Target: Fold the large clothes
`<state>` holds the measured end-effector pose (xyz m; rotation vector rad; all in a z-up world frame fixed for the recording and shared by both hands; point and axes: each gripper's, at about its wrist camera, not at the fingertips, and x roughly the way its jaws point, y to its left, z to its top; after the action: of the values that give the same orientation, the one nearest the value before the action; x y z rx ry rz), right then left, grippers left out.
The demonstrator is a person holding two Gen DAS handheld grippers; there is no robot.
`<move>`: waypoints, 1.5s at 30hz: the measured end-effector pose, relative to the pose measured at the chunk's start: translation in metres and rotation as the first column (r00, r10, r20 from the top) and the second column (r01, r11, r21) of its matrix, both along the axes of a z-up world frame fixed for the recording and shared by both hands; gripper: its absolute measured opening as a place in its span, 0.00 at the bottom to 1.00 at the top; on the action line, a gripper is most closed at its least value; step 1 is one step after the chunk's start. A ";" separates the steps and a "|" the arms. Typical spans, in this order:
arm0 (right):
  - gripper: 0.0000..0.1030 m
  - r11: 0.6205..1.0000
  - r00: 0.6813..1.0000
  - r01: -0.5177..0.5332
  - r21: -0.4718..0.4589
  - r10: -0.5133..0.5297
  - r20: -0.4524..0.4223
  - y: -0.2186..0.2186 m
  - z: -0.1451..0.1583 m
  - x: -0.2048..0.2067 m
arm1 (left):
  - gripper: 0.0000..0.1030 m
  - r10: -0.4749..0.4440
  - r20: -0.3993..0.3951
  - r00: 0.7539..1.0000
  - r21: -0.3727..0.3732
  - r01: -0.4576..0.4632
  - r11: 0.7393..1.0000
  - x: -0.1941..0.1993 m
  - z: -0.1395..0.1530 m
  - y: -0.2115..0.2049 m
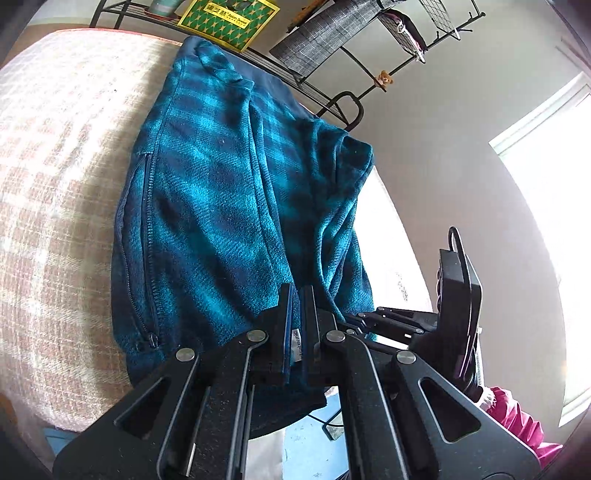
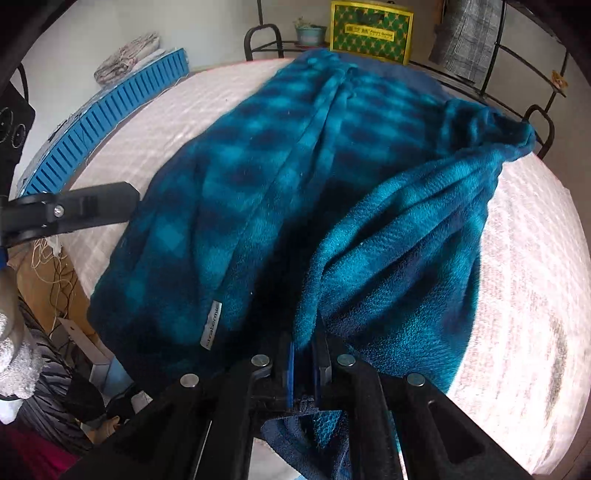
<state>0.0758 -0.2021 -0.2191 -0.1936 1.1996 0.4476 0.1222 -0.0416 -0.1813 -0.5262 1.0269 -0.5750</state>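
Between each tool's (image 1: pixel 298 295) closed fingers, the fleece jacket's (image 1: pixel 221 192) near edge is pinched

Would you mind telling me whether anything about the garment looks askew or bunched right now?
Yes. The blue plaid fleece jacket lies mostly flat on the checked bed cover, but its right-hand part is bunched into a twisted ridge, so the fold is uneven.

fleece jacket (image 1: pixel 221 192): teal-navy plaid | bed cover (image 1: pixel 55 206): pink-white check | box (image 2: pixel 371 31): yellow-green

fleece jacket (image 2: pixel 258 192): near hem hidden behind gripper bodies | small white label (image 2: pixel 212 325): lettering unreadable | green box (image 1: pixel 227 20): top cut off
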 end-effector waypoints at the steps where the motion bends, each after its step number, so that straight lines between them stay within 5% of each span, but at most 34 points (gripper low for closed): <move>1: 0.05 1.000 1.000 -0.003 0.017 0.003 0.001 -0.004 -0.001 -0.001 | 0.00 -0.003 -0.003 1.000 0.002 0.003 1.000 0.001 -0.002 -0.002; 3: 0.06 0.998 1.000 -0.003 0.068 0.003 -0.002 -0.012 0.001 -0.002 | 0.02 -0.018 -0.016 1.000 0.010 0.018 1.000 0.006 -0.007 -0.009; 5: 0.16 0.986 1.000 0.014 0.165 -0.010 -0.027 -0.025 0.004 -0.002 | 0.31 -0.053 -0.026 0.998 0.010 0.053 0.999 0.013 -0.012 -0.023; 7: 0.26 0.964 0.999 0.033 0.264 -0.022 -0.047 -0.040 0.010 -0.003 | 0.45 -0.057 -0.024 0.998 0.018 0.057 0.998 0.019 -0.015 -0.035; 17: 0.47 0.817 0.992 0.125 0.563 -0.082 -0.101 -0.120 0.038 -0.020 | 0.57 -0.197 -0.061 0.979 -0.016 0.196 0.980 0.043 -0.024 -0.108; 22: 0.54 0.785 0.981 0.192 0.589 -0.167 -0.097 -0.172 0.048 -0.020 | 0.57 -0.236 -0.044 0.971 -0.001 0.236 0.972 0.040 -0.020 -0.132; 25: 0.58 0.759 0.962 0.261 0.596 -0.256 -0.096 -0.206 0.048 -0.004 | 0.64 -0.250 -0.015 0.968 0.088 0.251 0.964 0.033 -0.015 -0.148; 30: 0.58 0.714 0.932 0.332 0.617 -0.347 -0.101 -0.241 0.043 0.044 | 0.63 -0.256 -0.030 0.966 0.229 0.256 0.939 0.030 -0.028 -0.169; 36: 0.71 0.632 0.892 0.400 0.664 -0.435 -0.123 -0.262 0.028 0.128 | 0.10 -0.238 -0.048 0.970 0.238 0.243 0.941 0.027 -0.042 -0.162; 45: 0.68 0.569 0.815 0.527 0.632 -0.549 -0.185 -0.260 -0.016 0.235 | 0.07 -0.258 -0.017 0.966 0.229 0.255 0.940 0.015 -0.037 -0.163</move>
<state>0.3107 -0.4622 -0.2349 0.7837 0.9322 0.2929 0.1372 -0.2049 -0.2184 -0.1838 1.1410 -0.6781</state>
